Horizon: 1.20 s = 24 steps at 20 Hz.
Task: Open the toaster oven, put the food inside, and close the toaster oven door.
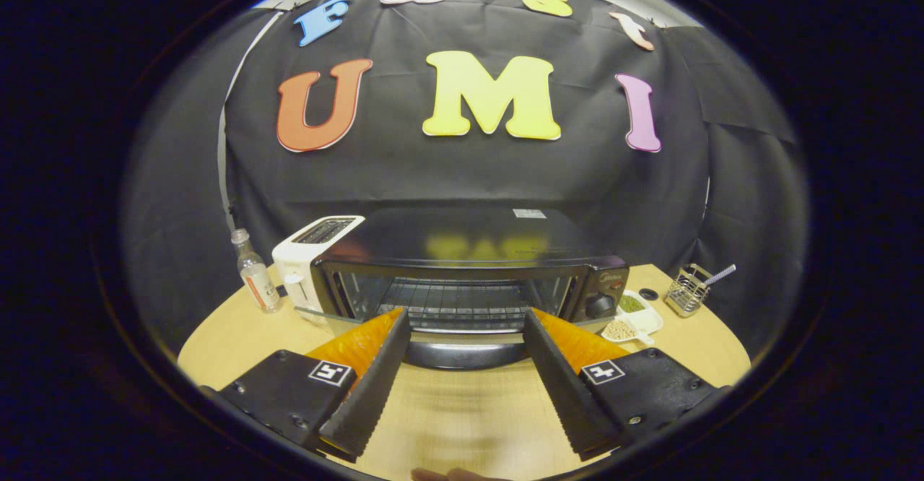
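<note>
The gripper [467,322] jaws stand wide open, holding nothing, over the worktop [462,416]. Just ahead, between the fingertips, the oven [469,268] has its door [462,351] down, rack showing. A toaster [307,257] and bottle [255,271] stand left, dishes [632,318] right.

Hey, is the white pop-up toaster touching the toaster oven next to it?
Cannot tell. In the gripper view the white toaster sits right against the toaster oven corner, overlapping it, so no gap or contact shows. The gripper is open.

Tool [465,322] level and forward-pointing, its two fingers [372,380] spread wide, nothing between them.
</note>
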Each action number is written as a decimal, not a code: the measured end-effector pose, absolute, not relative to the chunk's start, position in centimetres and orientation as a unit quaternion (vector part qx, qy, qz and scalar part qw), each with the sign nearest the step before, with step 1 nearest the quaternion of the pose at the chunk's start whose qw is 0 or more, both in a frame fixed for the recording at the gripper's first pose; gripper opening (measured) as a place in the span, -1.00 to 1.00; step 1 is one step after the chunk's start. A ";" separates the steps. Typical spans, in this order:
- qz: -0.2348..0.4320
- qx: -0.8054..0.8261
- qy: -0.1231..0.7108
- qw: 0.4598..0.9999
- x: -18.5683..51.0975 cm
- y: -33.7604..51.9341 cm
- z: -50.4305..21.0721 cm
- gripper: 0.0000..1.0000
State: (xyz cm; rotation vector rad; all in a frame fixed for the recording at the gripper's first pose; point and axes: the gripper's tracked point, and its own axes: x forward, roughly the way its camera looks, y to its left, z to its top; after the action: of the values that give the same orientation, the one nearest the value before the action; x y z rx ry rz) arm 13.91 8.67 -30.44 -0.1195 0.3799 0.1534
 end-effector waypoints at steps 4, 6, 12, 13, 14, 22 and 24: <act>0.076 -0.053 0.177 0.980 11.5 8.1 -32.1 1.00; 0.077 -0.049 0.170 0.981 10.6 7.8 -32.8 1.00; 0.079 -0.049 0.159 0.983 8.5 7.0 -35.5 1.00; 0.079 -0.051 0.161 0.983 8.2 6.9 -36.0 1.00; 0.079 -0.053 0.163 0.982 7.8 6.7 -36.6 1.00; 0.079 -0.058 0.186 0.978 6.0 5.9 -39.9 1.00; 0.076 -0.048 0.204 0.975 5.7 5.5 -41.0 1.00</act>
State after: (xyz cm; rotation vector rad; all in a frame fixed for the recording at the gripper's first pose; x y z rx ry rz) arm 5.65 5.50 -41.04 -0.0967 0.4116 0.1525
